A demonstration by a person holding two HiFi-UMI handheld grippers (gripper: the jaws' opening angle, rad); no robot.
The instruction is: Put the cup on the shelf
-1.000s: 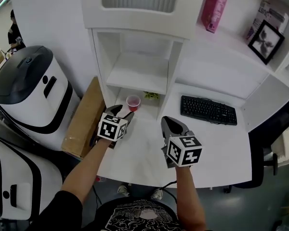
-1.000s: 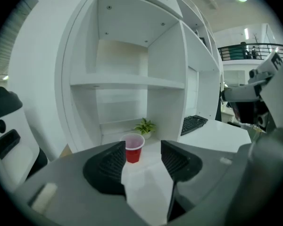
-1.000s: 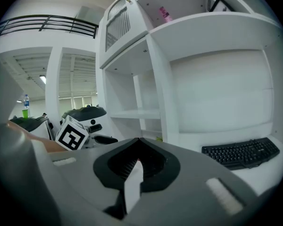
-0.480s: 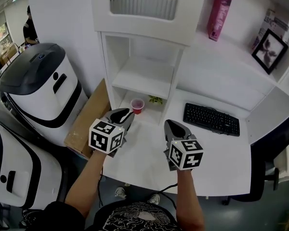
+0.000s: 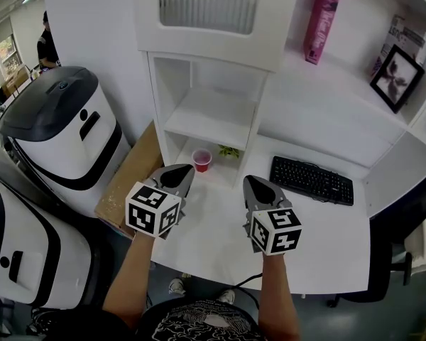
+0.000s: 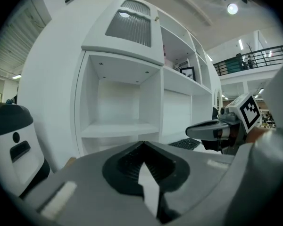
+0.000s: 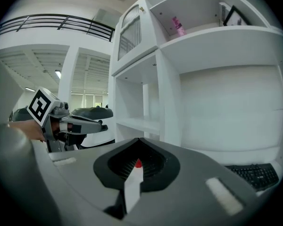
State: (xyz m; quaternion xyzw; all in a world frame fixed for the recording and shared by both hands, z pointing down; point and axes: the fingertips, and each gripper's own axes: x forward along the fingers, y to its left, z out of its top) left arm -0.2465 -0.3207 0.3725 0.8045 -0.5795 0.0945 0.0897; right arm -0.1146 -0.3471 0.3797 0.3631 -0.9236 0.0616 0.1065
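- Head view: the cup [image 5: 201, 160] stands on the worktop [image 5: 214, 222] in the bottom bay, right under the shelf [image 5: 209, 116], same spot as a second ago. What changed is the left tool [image 5: 179, 171]. It was almost touching the cup, and it's now pulled back out in front of the shelf, level with the right tool [image 5: 256, 184].
- We read that two ways: either the bottom bay counts and the cup's parked, or it still belongs up on the shelf. We can't settle it from here.
- Left gripper view: the left tool is clenched on nothing. The cup doesn't show at all here. We only get the shelf with nothing on it and the right tool off to the side.
- Right gripper view: the right tool is also clenched and empty, but a red sliver of the cup peeks through the slit between its jaws, below the shelf.
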